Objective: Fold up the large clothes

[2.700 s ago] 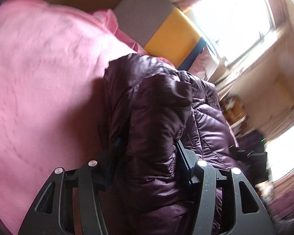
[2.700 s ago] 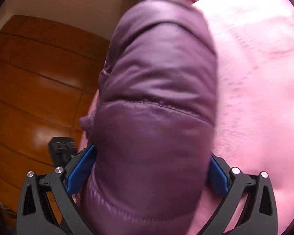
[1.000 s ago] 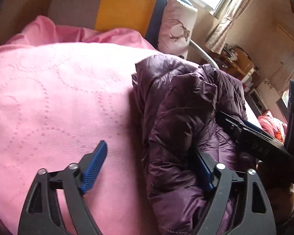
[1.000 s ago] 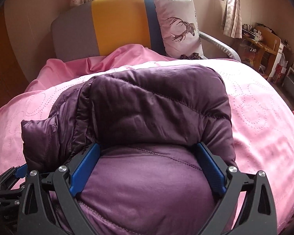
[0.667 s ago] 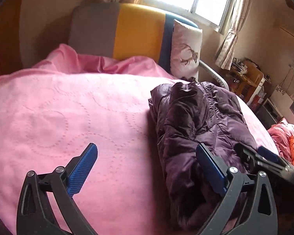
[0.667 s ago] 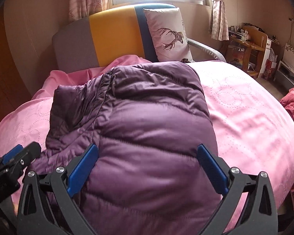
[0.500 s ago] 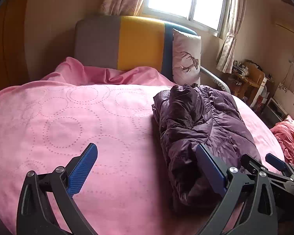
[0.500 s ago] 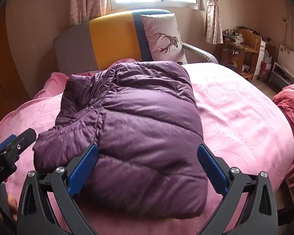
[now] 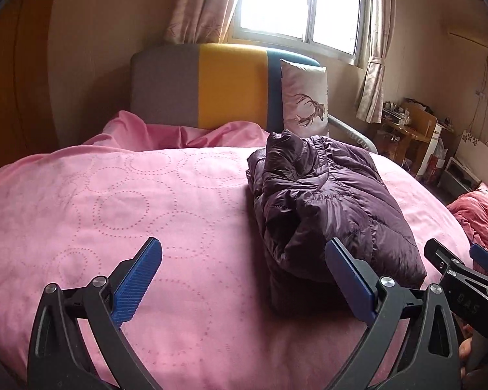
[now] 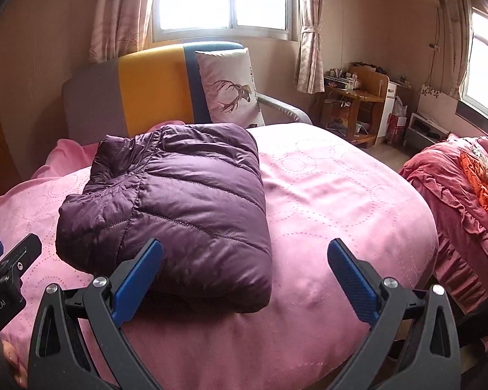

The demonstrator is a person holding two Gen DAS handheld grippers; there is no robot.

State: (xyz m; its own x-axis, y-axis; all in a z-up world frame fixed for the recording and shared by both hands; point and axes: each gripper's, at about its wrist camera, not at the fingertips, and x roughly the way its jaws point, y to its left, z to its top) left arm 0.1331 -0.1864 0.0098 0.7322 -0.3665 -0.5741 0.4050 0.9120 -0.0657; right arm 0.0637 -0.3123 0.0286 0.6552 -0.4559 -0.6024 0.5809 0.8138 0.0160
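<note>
The purple puffer jacket (image 10: 175,208) lies folded into a compact bundle on the pink bed (image 10: 341,201), left of centre in the right wrist frame. The left tool (image 9: 244,279) and right tool (image 10: 245,279) both gape wide, holding nothing.

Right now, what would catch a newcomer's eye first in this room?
First the purple jacket, folded into a puffy bundle on the pink bed. Next the two open grippers, left and right, low in each view with blue pads and nothing between them. Behind, a grey, yellow and blue headboard with a deer pillow stands under the bright window.
</note>
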